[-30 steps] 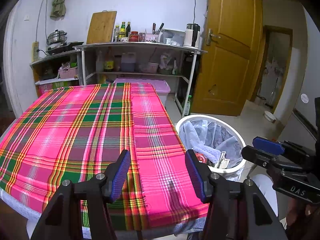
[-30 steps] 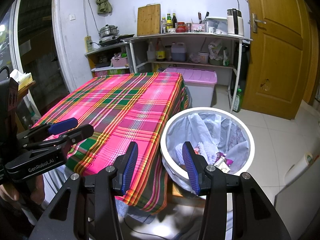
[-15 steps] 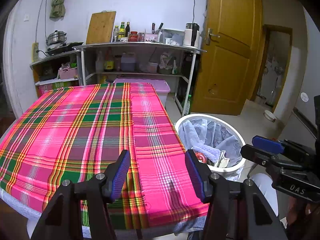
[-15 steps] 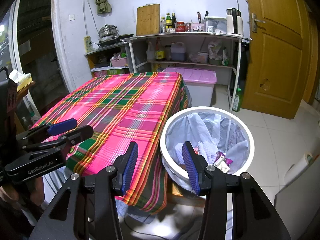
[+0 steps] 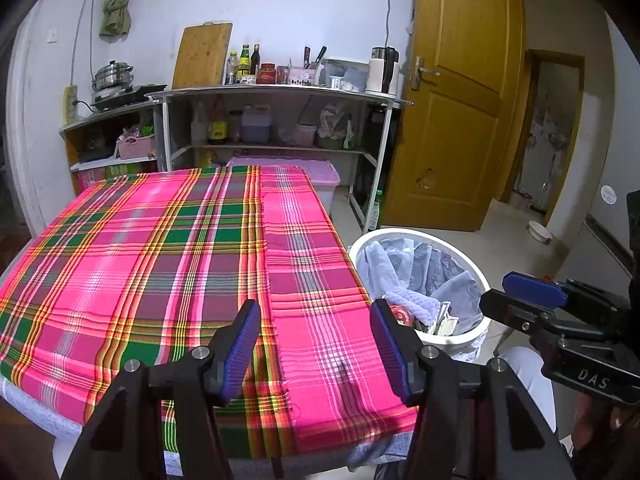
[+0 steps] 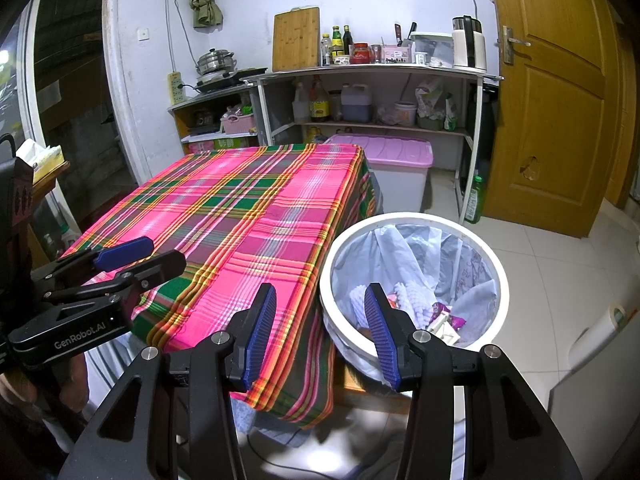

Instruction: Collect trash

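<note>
Left wrist view is looking forward and slightly down along the left tool (image 5: pixel 314 346), sitting close over the near edge of the plaid worktop (image 5: pixel 160 260). Right wrist view is looking the same way along the right tool (image 6: pixel 318 330), hanging near the worktop's corner, over the white bin (image 6: pixel 498 280). Both are sharing the worktop, bin, far shelves (image 5: pixel 280 90) and wooden door (image 6: pixel 560 100); each is catching the other tool at its edge.

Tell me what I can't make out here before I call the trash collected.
- Trash bin bottom: both views, hidden by the liner and the wrappers on top.
- Floor under the table: both views, covered by the hanging cloth.
- Table's near edge: left wrist view, blocked by the left tongs.
- Shelf items: too small to identify.
</note>
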